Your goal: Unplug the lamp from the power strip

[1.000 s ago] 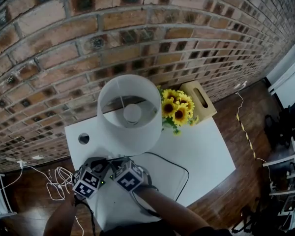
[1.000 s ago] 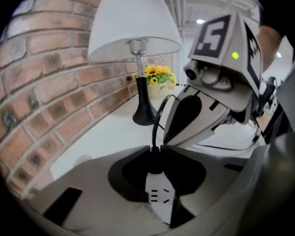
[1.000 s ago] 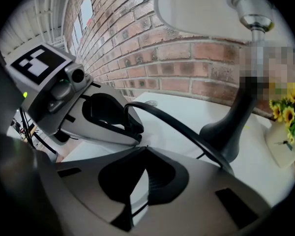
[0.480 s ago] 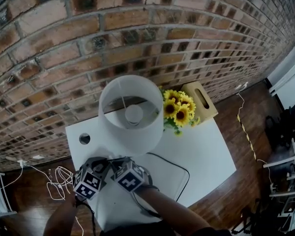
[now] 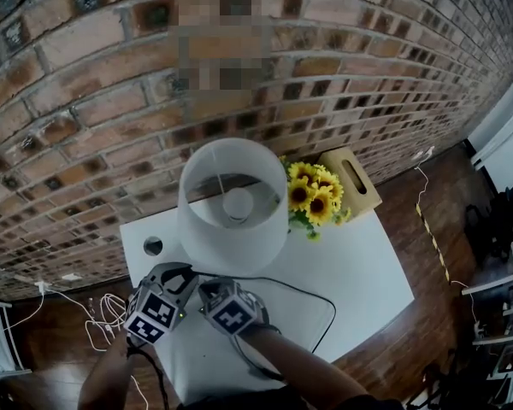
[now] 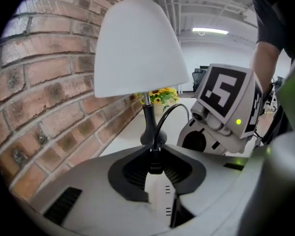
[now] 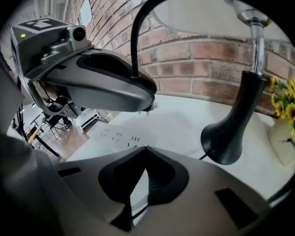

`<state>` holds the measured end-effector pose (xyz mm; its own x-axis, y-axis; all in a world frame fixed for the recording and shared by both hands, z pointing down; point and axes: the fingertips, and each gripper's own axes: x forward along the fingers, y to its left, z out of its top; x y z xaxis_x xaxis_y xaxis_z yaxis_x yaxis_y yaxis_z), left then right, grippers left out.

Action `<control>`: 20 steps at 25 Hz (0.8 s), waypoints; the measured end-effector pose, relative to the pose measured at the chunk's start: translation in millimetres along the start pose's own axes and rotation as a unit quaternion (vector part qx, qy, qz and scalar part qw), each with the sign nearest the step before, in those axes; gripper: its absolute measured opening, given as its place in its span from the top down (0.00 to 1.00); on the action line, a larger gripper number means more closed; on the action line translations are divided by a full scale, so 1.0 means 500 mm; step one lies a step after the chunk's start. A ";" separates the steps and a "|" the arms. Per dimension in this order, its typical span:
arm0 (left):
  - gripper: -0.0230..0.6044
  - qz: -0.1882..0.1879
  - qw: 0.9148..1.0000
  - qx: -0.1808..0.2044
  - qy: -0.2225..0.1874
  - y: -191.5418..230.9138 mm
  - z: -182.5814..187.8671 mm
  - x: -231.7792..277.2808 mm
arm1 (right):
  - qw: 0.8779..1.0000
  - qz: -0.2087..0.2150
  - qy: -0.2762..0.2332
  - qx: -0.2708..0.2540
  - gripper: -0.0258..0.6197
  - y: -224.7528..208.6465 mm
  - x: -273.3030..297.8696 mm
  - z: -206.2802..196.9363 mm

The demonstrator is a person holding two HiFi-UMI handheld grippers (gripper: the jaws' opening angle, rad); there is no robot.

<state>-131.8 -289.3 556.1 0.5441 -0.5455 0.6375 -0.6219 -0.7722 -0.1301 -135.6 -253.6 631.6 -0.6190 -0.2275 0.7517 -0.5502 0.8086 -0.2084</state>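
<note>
Because the plug [image 6: 155, 162] must come free, the left tongs [image 6: 155, 152] clamp it in front of the lamp [image 5: 231, 203], its prongs clear above the white strip [image 7: 119, 134]. The right tongs [image 7: 145, 150], closed tip to tip and empty, sit at the strip, likely steadying it on the bench [image 5: 359, 272].

lamp [image 5: 232, 203]: white shade, upright | plug [image 6: 155, 162]: black, seemingly clear of power strip [image 7: 120, 135]
</note>
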 end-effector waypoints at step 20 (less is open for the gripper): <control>0.83 0.092 0.996 -0.019 -0.001 0.129 -0.044 -0.041 | 0.996 -0.002 0.018 -0.093 0.96 0.013 -0.001 -0.003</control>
<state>-195.5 -320.5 551.3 0.4197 -0.6774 0.6041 -0.7324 -0.6459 -0.2154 -137.9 -247.6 630.7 -0.5948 -0.2145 0.7747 -0.4379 0.8947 -0.0885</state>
